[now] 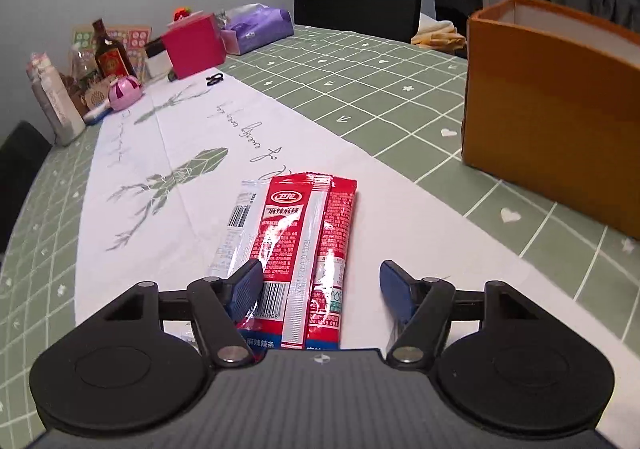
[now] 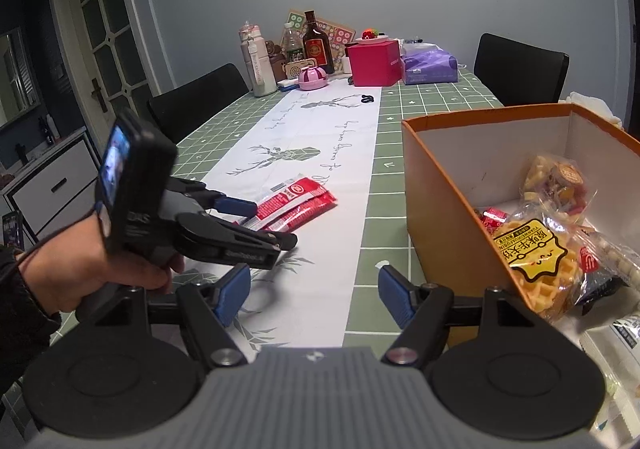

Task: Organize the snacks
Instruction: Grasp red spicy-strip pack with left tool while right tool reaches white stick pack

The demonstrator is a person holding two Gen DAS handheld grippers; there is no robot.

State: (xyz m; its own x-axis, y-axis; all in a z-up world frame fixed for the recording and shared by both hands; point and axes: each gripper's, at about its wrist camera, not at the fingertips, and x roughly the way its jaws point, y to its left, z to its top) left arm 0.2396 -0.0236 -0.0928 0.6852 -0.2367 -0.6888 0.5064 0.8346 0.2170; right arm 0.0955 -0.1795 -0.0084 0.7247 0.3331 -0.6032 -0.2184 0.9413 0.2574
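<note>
Two red spicy-snack packets [image 1: 308, 241] and a clear-backed one lie side by side on the white table runner [image 1: 168, 153]. My left gripper [image 1: 320, 287] is low over their near end. Its blue pads straddle them: the left pad is at the packets' left edge and the right pad stands clear. In the right wrist view a hand holds the left gripper [image 2: 266, 223] over the same packets [image 2: 296, 201]. My right gripper [image 2: 314, 293] is open over the runner with nothing between its pads. To the right, the orange box [image 2: 440, 185] holds a waffle bag [image 2: 532, 261] and other snacks.
The orange box [image 1: 552, 121] stands right of the packets on the green checked cloth. At the table's far end are a pink box [image 2: 374, 63], a dark bottle [image 2: 316, 43], a purple tissue pack [image 2: 430, 67] and small items. Black chairs [image 2: 200, 101] flank the table.
</note>
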